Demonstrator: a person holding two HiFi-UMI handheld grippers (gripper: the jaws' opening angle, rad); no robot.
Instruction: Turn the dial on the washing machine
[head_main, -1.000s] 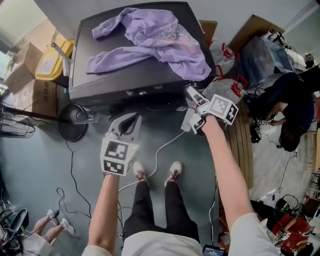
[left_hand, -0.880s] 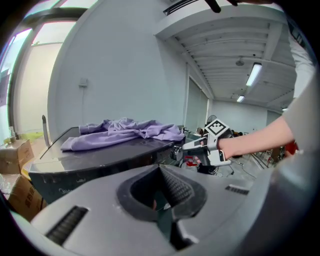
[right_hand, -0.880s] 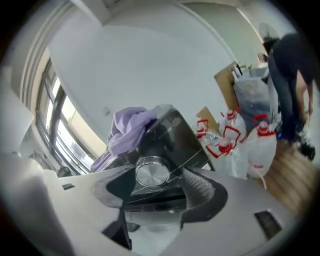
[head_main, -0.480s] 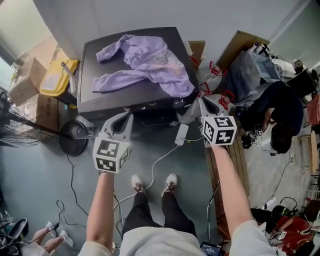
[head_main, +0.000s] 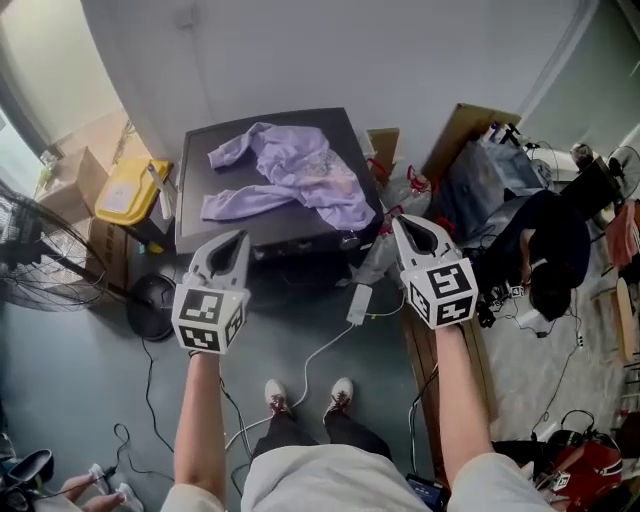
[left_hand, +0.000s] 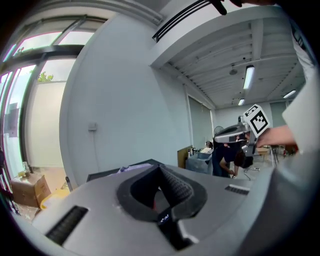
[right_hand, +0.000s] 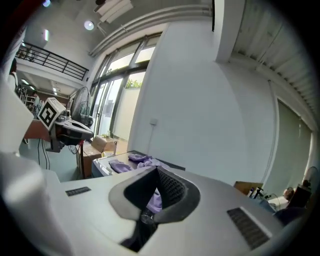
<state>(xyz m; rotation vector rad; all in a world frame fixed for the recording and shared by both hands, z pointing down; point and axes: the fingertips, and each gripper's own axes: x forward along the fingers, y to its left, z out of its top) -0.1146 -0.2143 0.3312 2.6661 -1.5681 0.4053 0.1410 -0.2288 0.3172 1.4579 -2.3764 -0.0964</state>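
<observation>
Head view: washing machine (head_main: 200, 190) under purple garment (head_main: 300, 180); dial probably on its front panel, too small to tell.
Left gripper view: left tool (left_hand: 160, 166) pressed together, empty.
Right gripper view: right tool (right_hand: 156, 170) jaws have just been closing, nothing between them.
Risk: shut jaws skid off dial.

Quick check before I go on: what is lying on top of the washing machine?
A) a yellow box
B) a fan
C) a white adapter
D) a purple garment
D: a purple garment lies spread across the dark lid of the washing machine.
</observation>
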